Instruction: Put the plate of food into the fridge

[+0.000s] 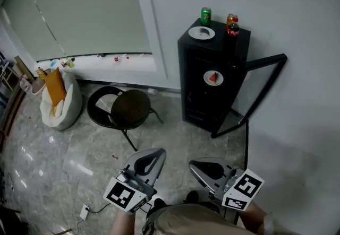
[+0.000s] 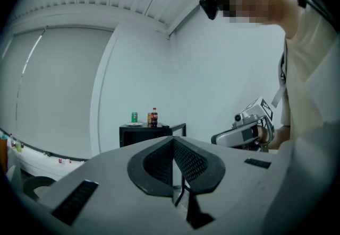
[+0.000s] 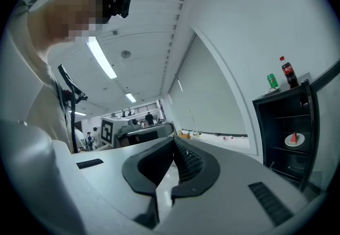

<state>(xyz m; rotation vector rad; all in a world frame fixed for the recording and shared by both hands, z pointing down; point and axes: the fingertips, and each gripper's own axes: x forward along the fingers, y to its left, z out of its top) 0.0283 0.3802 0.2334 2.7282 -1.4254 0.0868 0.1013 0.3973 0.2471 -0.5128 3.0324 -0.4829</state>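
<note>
A black mini fridge [image 1: 199, 88] stands against the wall with its glass door [image 1: 258, 90] swung open to the right. On a shelf inside rests a white plate with a red piece of food [image 1: 213, 78], also visible in the right gripper view as the plate of food [image 3: 294, 139]. An empty-looking white plate [image 1: 202, 32], a green can [image 1: 205, 15], an orange can [image 1: 231, 18] and a cola bottle [image 1: 232, 29] sit on top. My left gripper [image 1: 158, 153] and right gripper [image 1: 195, 165] are well short of the fridge, both shut with nothing in them. In their own views the left gripper [image 2: 172, 142] and the right gripper [image 3: 174, 145] show their jaws together.
A round black chair [image 1: 125, 109] stands left of the fridge. Further left, a white bag [image 1: 64, 104] holds an orange envelope. Small items line the window sill [image 1: 114, 59]. A cable and socket [image 1: 85, 210] lie on the floor by my left side.
</note>
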